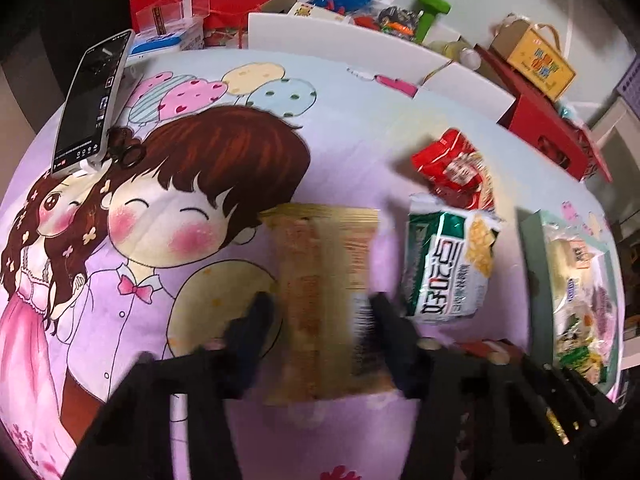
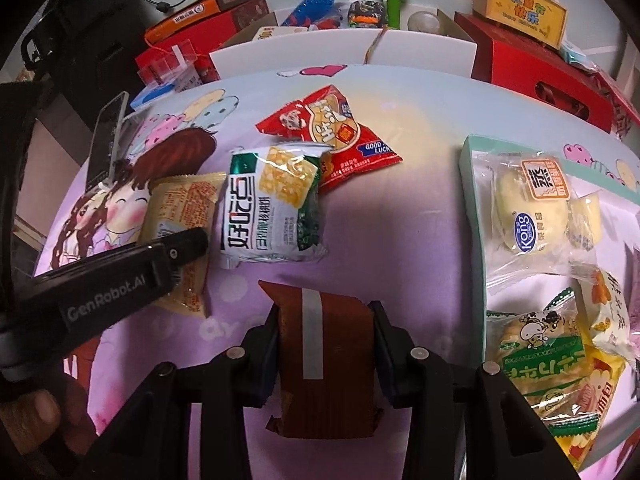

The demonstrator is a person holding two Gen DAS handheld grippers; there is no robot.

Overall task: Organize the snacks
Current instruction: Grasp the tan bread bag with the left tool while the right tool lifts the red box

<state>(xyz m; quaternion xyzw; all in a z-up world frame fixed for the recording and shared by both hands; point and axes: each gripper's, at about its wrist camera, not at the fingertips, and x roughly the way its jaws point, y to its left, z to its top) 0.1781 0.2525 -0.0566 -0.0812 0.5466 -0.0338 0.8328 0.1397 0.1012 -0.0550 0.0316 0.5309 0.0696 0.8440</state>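
While the right gripper (image 2: 324, 344) has its fingers clamped on a brown packet (image 2: 324, 360) just above the surface, the left gripper (image 1: 320, 320) straddles the yellow packet (image 1: 324, 280), grip looks closed but it's blurry. Next, I'd guess, both go right into the tray (image 2: 472, 184).

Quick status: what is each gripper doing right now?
Left gripper: shut on the tan-yellow plastic snack packet.
Right gripper: shut on the brown foil snack packet.

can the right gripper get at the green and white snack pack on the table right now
Probably not yet: the right gripper is shut on a brown packet. The green and white pack itself lies uncovered just ahead.
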